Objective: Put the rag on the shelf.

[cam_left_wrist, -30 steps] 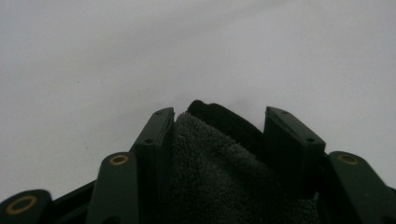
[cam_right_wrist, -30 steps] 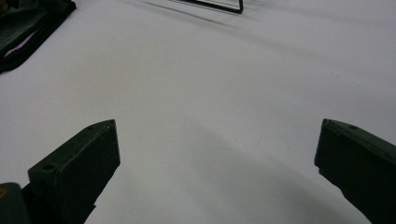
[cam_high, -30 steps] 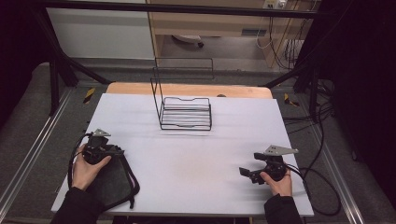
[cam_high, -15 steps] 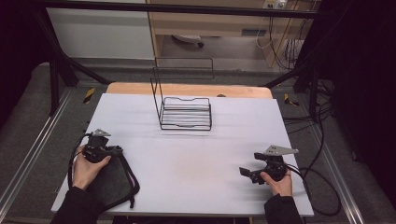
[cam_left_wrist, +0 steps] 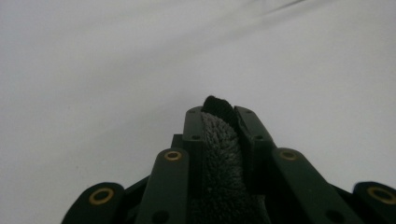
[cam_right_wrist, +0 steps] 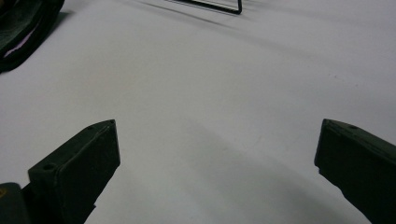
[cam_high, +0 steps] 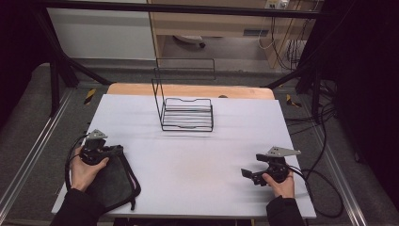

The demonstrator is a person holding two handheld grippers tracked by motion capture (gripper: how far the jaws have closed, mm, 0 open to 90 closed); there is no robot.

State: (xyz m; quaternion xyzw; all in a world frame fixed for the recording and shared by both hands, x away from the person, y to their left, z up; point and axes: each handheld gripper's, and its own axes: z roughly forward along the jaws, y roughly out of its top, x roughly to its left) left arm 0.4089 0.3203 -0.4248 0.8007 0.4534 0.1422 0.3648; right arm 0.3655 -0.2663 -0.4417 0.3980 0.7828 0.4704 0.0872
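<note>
A black fabric bag (cam_high: 113, 181) with a cord loop lies at the table's front left. My left gripper (cam_high: 117, 150) rests at its upper edge. Its jaws have just been closing. In the left gripper view a fold of the dark fuzzy fabric (cam_left_wrist: 222, 154) is pinched between the two jaws, and the left gripper (cam_left_wrist: 219, 116) is shut on it. At the front right, my right gripper (cam_high: 244, 174) sits low over the white tabletop. In its own view the right gripper (cam_right_wrist: 217, 154) stands wide open with nothing between the jaws.
A black wire rack (cam_high: 187, 115) with a tall upright frame stands at the middle back of the white table (cam_high: 197, 160). A corner of the rack (cam_right_wrist: 219, 4) and the bag (cam_right_wrist: 23, 28) show at the top of the right gripper view. Cables trail off the right side.
The left gripper's jaws have drawn together on the bag's upper edge. The right hand and its gripper have stayed where they were.
</note>
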